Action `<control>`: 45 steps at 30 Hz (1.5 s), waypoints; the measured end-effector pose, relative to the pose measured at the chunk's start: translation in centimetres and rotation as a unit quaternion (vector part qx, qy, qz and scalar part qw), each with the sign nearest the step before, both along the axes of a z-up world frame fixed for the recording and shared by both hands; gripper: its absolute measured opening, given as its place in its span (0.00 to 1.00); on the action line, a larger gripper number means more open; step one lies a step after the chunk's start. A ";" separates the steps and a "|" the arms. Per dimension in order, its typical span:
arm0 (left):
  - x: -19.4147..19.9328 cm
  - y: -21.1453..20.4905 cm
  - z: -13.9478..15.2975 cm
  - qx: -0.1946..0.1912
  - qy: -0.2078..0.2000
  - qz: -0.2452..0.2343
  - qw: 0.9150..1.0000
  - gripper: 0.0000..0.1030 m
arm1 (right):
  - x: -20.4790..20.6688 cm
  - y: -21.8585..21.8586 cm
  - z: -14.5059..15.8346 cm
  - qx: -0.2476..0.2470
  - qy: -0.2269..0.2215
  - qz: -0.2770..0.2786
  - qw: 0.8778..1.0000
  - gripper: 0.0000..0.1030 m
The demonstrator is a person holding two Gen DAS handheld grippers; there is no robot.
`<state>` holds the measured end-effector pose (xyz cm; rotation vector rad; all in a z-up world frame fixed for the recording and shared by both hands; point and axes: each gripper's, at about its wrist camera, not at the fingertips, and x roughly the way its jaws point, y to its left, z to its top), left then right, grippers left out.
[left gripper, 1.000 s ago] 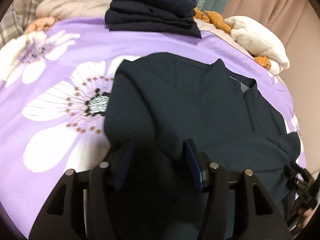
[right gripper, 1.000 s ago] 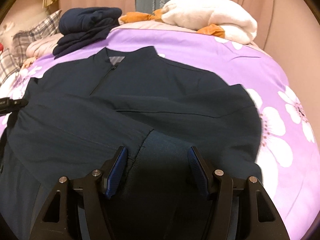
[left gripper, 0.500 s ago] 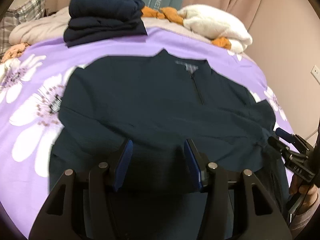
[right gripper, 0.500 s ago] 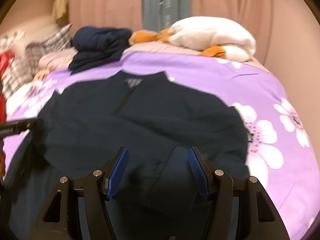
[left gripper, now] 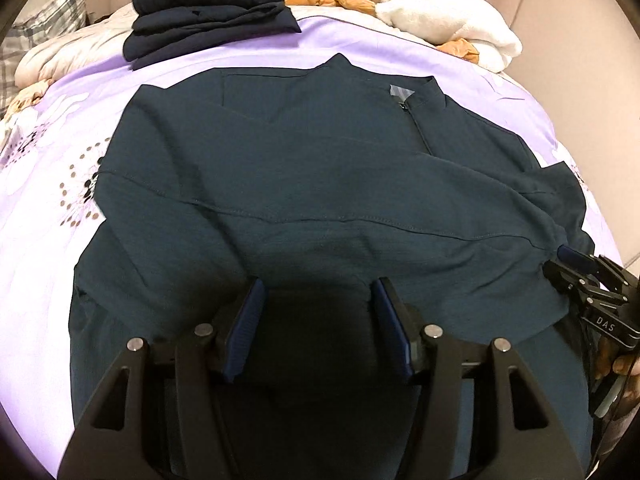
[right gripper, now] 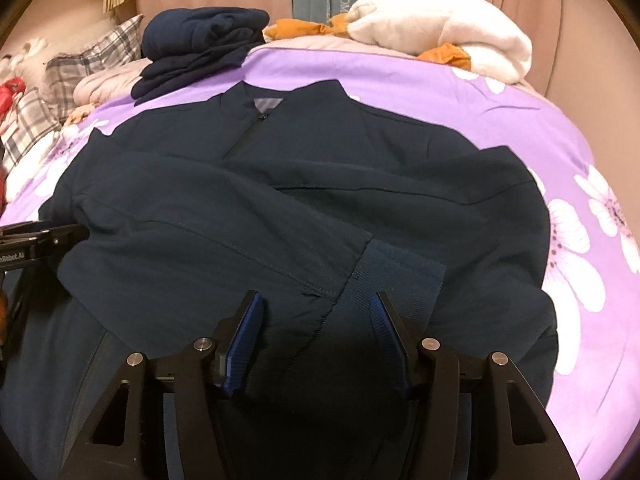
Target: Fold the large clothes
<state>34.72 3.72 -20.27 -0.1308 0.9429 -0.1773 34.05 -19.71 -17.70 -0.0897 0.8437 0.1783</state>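
Note:
A dark navy zip jacket [left gripper: 320, 168] lies face up on the purple flowered bedsheet [left gripper: 48, 208], collar to the far side. One sleeve is folded across its chest, and the ribbed cuff [right gripper: 396, 272] ends near its right side. My left gripper [left gripper: 316, 292] hovers over the jacket's lower middle; its jaws are opening and only flat cloth lies under them. My right gripper [right gripper: 316, 304] hangs just over the cuff with its jaws closing, the pads clear of the cloth. Each gripper shows at the edge of the other's view: the right gripper [left gripper: 576, 276], the left gripper [right gripper: 40, 236].
A stack of folded dark clothes [left gripper: 212, 4] sits at the far edge of the bed. A white plush blanket [right gripper: 440, 28] with orange cloth lies at the back right. Plaid pillows [right gripper: 36, 112] are at the left. A curtain hangs behind.
My left gripper slid right from the jacket's left edge to its lower middle, and the sleeve now lies across the chest. The right gripper pulled back, then came down close over the cuff.

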 end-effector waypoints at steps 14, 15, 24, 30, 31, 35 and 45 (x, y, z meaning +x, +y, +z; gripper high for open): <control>-11.8 -1.5 4.9 0.035 -0.061 0.000 0.998 0.92 | -11.3 1.0 4.6 0.065 -0.024 0.029 0.997 0.61; -12.4 -1.7 5.0 0.037 -0.060 -0.001 0.998 0.93 | -11.9 1.1 4.5 0.067 -0.022 0.030 0.997 0.62; -18.8 -2.4 3.6 0.074 -0.050 0.006 0.996 0.93 | -16.3 1.0 2.3 0.084 0.018 0.033 0.996 0.62; -21.2 -2.0 2.0 0.089 -0.031 0.020 0.995 0.93 | -18.6 1.1 1.4 0.080 0.031 0.031 0.996 0.63; -21.5 -1.9 1.6 0.088 -0.025 0.023 0.996 0.93 | -18.9 1.2 1.3 0.078 0.033 0.028 0.996 0.63; -22.5 -1.6 0.0 0.093 -0.002 0.033 0.995 0.93 | -19.7 1.1 0.7 0.052 0.038 0.015 0.998 0.63; -25.3 -0.7 -1.8 0.099 0.006 0.043 0.994 0.99 | -22.9 0.6 -0.4 0.015 0.033 -0.002 0.999 0.67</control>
